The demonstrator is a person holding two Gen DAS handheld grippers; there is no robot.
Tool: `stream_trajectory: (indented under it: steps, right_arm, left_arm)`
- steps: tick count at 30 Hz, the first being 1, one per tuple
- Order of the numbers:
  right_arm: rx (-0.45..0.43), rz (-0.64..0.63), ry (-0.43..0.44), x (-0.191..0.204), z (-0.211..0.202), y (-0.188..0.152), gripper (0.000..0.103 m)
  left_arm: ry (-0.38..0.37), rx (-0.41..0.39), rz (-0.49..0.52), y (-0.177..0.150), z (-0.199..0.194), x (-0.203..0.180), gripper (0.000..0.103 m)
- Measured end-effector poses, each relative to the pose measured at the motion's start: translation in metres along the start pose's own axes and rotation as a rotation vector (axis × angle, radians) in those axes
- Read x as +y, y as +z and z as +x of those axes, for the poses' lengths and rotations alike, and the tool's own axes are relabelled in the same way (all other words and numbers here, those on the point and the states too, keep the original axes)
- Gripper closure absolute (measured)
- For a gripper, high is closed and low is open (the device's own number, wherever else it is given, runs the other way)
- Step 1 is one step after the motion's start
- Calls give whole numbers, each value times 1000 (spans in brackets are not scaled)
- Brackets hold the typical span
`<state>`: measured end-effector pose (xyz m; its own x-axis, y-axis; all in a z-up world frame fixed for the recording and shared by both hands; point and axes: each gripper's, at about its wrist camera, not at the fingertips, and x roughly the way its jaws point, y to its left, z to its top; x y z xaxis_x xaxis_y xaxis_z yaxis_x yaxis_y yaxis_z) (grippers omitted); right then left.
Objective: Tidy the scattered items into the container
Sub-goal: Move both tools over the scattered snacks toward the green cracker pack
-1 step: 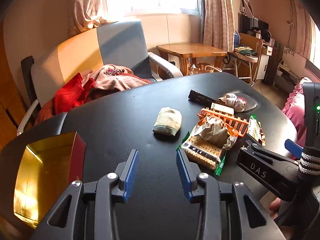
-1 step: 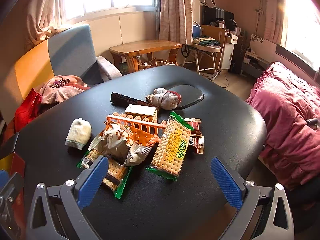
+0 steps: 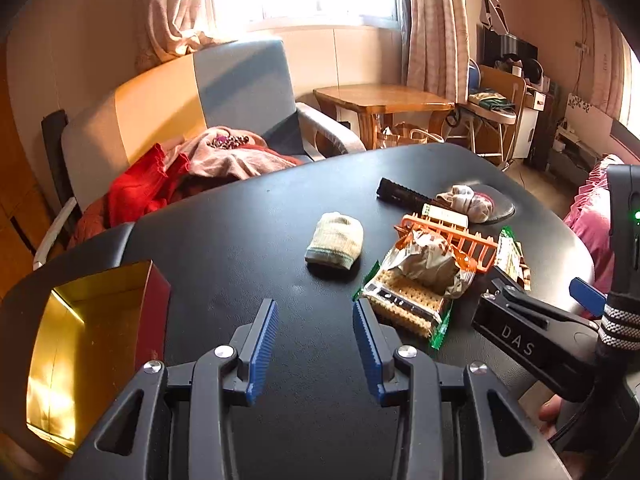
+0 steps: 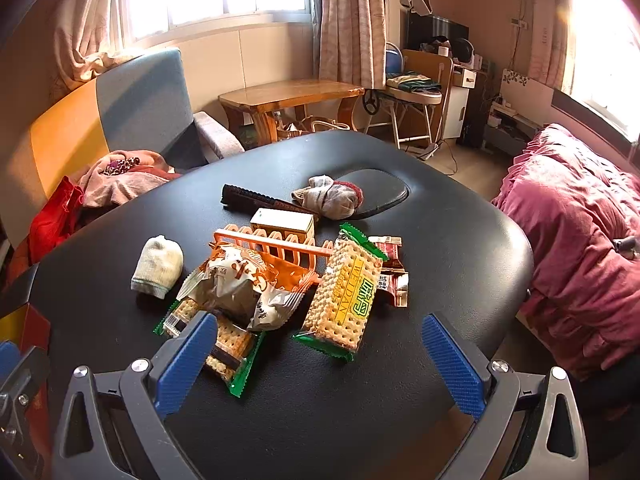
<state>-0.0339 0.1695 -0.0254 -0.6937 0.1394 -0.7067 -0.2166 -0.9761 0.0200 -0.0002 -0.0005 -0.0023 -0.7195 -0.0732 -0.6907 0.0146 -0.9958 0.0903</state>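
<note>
Right wrist view: my right gripper (image 4: 320, 344) hangs with jaws spread wide, near the clear-wrapped green-edged cracker packet (image 4: 343, 294). My left gripper (image 3: 314, 324) is parted, empty. Nothing is packed yet, I judge; next I pinch that packet and carry it left to the red gold-lined box (image 3: 154, 300).

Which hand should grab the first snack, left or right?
Right. The right tongs are open wide right over the cracker packs, while the left tongs sit nearer the box, facing bare table.

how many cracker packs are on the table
2. One cracker pack lies right of the pile, in front of the small red sachets. The other cracker pack sits at the pile's left front, partly under the crumpled snack bag. More may be hidden beneath.
</note>
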Motion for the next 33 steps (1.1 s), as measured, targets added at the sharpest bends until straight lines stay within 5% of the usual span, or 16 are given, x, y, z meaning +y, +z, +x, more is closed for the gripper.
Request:
stream_trajectory:
  steps: [10, 21, 26, 33]
  right_arm:
    - [28, -1, 57, -2, 9, -12, 0]
    - [54, -50, 461, -3, 23, -19, 0]
    - [146, -68, 619, 17, 45, -2, 0]
    - [211, -147, 689, 55, 70, 10, 0]
  left_arm:
    - [-44, 73, -13, -15, 14, 5, 64]
    - [-109, 186, 0, -54, 43, 18, 64]
    - [-115, 243, -40, -72, 57, 35, 64]
    - [-106, 257, -90, -78, 61, 56, 64]
